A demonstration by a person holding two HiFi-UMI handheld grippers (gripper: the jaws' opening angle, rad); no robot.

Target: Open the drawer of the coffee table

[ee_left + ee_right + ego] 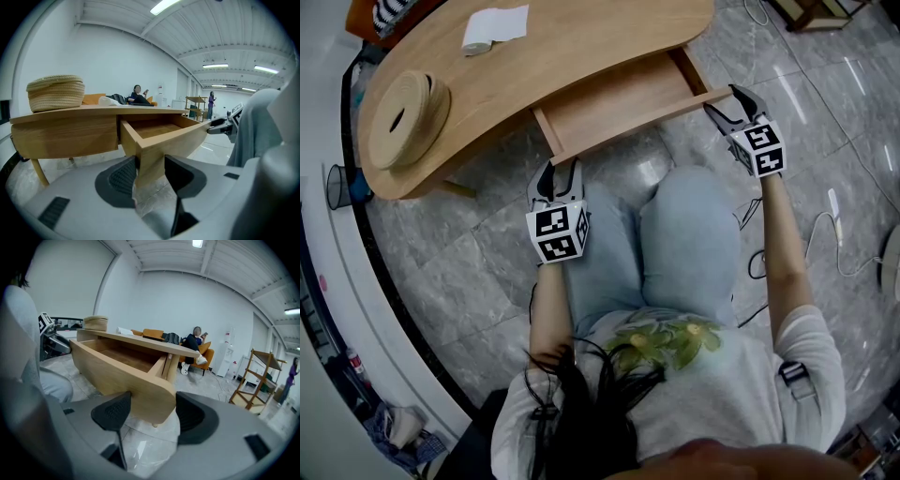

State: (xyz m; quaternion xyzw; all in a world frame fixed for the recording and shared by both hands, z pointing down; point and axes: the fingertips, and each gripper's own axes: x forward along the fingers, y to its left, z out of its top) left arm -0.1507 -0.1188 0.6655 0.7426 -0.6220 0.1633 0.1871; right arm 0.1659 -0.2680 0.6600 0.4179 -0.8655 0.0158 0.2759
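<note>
— Where's the drawer [623, 103]?
— It stands well out of the bench [581, 42], its front toward the seated person's knees [689, 202].
— And the tools?
— The left tool [561, 171] is clamped on the left corner of the drawer front. The right tool [725, 101] pinches its rounded right end.
— Anything on top?
— A woven basket [401, 114] and a white paper [495, 26].
</note>
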